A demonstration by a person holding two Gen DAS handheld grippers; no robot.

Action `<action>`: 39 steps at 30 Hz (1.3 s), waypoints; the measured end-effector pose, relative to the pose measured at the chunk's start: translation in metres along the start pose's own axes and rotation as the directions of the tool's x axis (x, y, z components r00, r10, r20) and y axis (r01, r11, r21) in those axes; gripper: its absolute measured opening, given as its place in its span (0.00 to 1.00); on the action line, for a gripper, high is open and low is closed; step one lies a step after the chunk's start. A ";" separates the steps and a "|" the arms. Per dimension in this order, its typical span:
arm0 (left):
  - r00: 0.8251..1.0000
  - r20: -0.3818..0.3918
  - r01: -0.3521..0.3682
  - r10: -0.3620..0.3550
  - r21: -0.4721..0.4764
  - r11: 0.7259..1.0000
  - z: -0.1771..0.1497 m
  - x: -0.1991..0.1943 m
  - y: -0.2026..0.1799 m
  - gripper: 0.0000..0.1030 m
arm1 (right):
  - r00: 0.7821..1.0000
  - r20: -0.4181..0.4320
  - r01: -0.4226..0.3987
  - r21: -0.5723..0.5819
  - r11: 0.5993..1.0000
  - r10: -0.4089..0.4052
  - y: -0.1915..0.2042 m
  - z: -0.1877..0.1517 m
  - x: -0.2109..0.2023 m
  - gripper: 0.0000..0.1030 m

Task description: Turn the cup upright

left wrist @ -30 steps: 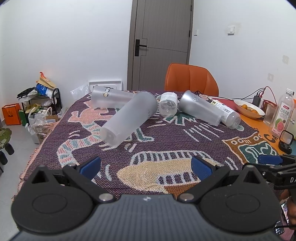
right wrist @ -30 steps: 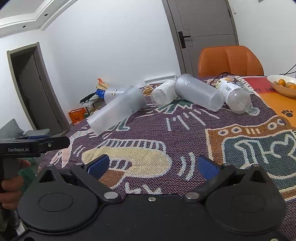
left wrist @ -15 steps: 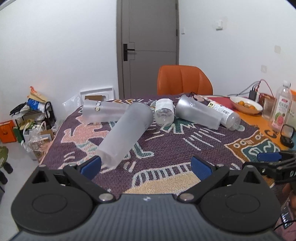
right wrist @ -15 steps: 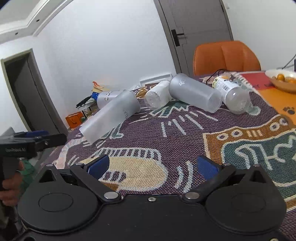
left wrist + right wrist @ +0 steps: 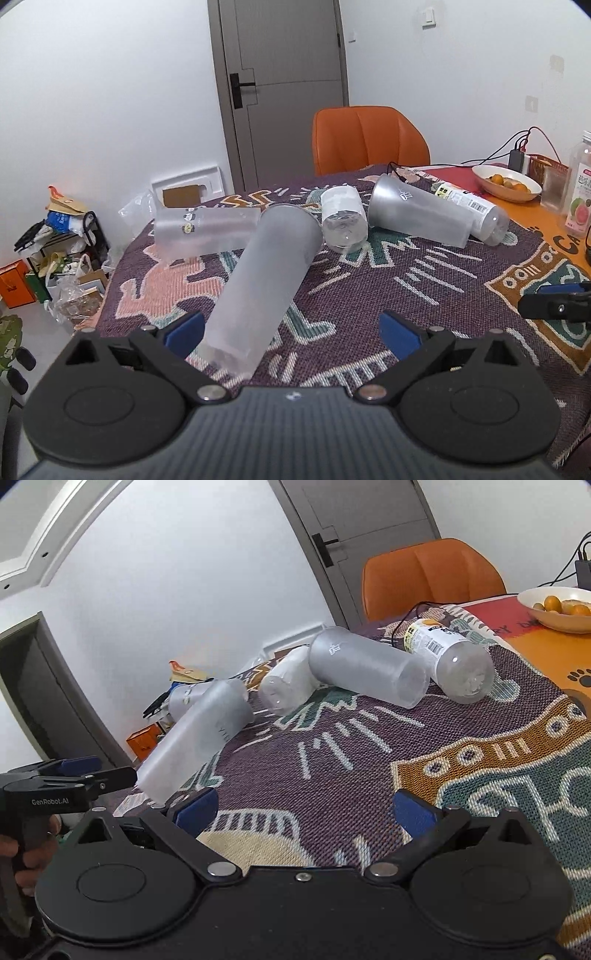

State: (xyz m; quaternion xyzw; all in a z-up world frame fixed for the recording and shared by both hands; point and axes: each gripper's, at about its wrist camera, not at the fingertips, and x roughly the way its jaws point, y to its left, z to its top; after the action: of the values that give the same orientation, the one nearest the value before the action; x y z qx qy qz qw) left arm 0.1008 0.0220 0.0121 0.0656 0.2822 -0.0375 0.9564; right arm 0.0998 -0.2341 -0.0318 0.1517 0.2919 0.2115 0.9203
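Observation:
A tall frosted cup [image 5: 266,280] lies on its side on the patterned cloth, its base end toward me; it also shows in the right wrist view [image 5: 195,738]. My left gripper [image 5: 291,328] is open, and the cup's base lies between the fingers near the left pad. Two more frosted cups lie on their sides: one at the far left [image 5: 203,232] and one at the far right [image 5: 417,218]. My right gripper [image 5: 303,808] is open and empty over the cloth.
Two plastic bottles lie between and behind the cups [image 5: 343,218] [image 5: 476,210]. A fruit bowl [image 5: 506,182], a juice bottle [image 5: 580,188] and cables stand at the right. An orange chair [image 5: 369,140] is behind the table. Clutter sits on the floor at left.
My left gripper has moved forward toward the nearest lying cup, whose base end now sits between the open fingers. The right gripper has moved slightly forward.

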 end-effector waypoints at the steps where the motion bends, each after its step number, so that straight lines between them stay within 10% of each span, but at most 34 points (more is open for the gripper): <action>1: 1.000 -0.007 0.004 -0.004 0.001 1.000 0.003 0.004 0.001 0.94 | 1.000 -0.001 0.004 0.004 1.000 -0.004 -0.002 0.001 0.003 1.00; 39: 0.960 -0.278 0.029 0.023 0.183 0.983 0.054 0.151 0.013 0.67 | 0.998 -0.060 0.029 0.115 0.993 -0.022 -0.024 0.014 0.056 1.00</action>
State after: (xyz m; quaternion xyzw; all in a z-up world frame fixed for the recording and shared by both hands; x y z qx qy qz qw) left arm 0.2581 0.0215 -0.0236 0.1585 0.4097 -0.0553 0.8966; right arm 0.1567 -0.2304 -0.0571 0.1947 0.3327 0.1868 0.9036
